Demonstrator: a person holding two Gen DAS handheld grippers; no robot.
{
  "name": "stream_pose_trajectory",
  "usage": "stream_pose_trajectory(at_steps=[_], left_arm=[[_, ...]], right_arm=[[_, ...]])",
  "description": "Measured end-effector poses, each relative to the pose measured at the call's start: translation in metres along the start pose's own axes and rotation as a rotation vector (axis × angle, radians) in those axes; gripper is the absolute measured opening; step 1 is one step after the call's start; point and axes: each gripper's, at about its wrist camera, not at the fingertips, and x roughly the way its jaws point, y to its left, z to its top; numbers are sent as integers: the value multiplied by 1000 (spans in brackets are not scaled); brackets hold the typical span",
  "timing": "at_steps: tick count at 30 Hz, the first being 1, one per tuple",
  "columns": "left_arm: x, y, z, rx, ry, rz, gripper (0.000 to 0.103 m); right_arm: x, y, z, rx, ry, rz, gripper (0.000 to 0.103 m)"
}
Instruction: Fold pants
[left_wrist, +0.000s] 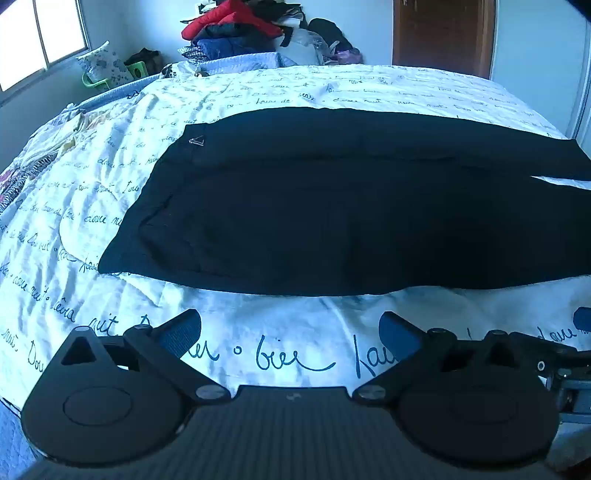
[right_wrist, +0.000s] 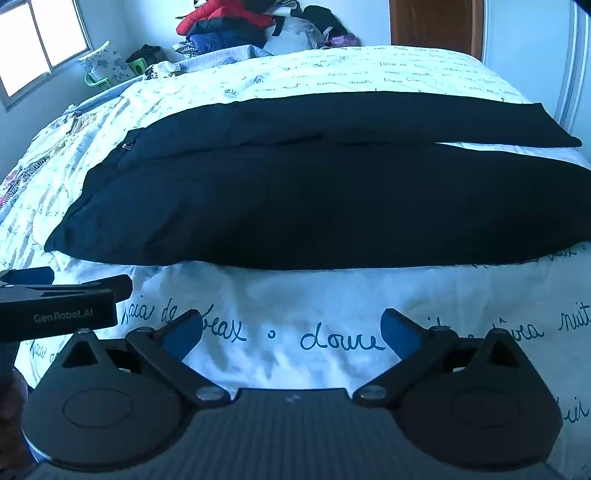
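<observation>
Black pants (left_wrist: 332, 199) lie flat across the bed, waistband to the left, both legs running right; they also show in the right wrist view (right_wrist: 314, 199), where the two legs part at the far right. My left gripper (left_wrist: 290, 328) is open and empty, over the sheet just short of the pants' near edge. My right gripper (right_wrist: 291, 328) is open and empty too, also just short of the near edge. The left gripper's body (right_wrist: 59, 306) shows at the left of the right wrist view.
The bed has a white cover (left_wrist: 258, 354) with blue handwriting print. A pile of clothes (left_wrist: 236, 29) sits beyond the bed's far side. A window (left_wrist: 40, 37) is at the left, a brown door (left_wrist: 441, 33) at the back right.
</observation>
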Motion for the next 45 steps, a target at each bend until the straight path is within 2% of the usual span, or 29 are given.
stream_pose_trajectory(at_steps=[8, 9, 10, 45], left_arm=[[-3, -1, 4, -5, -12, -26, 102], [-5, 6, 0, -30, -26, 10, 102], [-4, 6, 0, -34, -25, 11, 102], [1, 4, 0, -48, -8, 18, 102]], right_arm=[[5, 1, -3, -6, -4, -7, 103], [5, 2, -3, -6, -4, -7, 103], [4, 3, -3, -6, -5, -7, 103], [1, -2, 2, 6, 6, 13, 103]])
